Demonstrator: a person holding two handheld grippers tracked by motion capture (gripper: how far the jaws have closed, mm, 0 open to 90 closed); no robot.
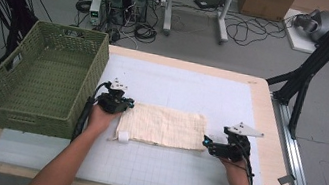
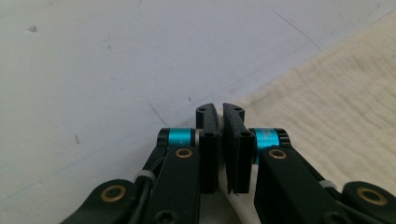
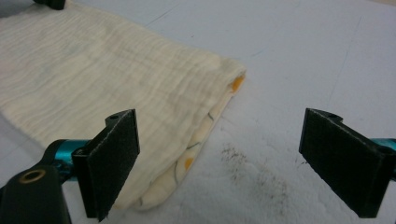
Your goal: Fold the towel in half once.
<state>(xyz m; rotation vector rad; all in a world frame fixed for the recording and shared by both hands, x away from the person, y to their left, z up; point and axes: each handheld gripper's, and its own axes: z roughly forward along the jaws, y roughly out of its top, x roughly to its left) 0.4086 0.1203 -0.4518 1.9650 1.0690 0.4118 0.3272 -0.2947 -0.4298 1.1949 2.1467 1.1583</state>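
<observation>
Folded cloth (image 1: pixel 163 126) – soft, light, limp – grip at corners. Left tongs (image 2: pixel 220 122) pinched together at its edge; right tongs (image 3: pixel 224 158) apart.

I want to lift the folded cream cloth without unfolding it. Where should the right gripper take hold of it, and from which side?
Probably the cloth is best taken at its near right corner, where the folded layers lie stacked and show their edges. The right gripper is open beside that corner, so I would slide in level from the right, one jaw under all layers.
</observation>
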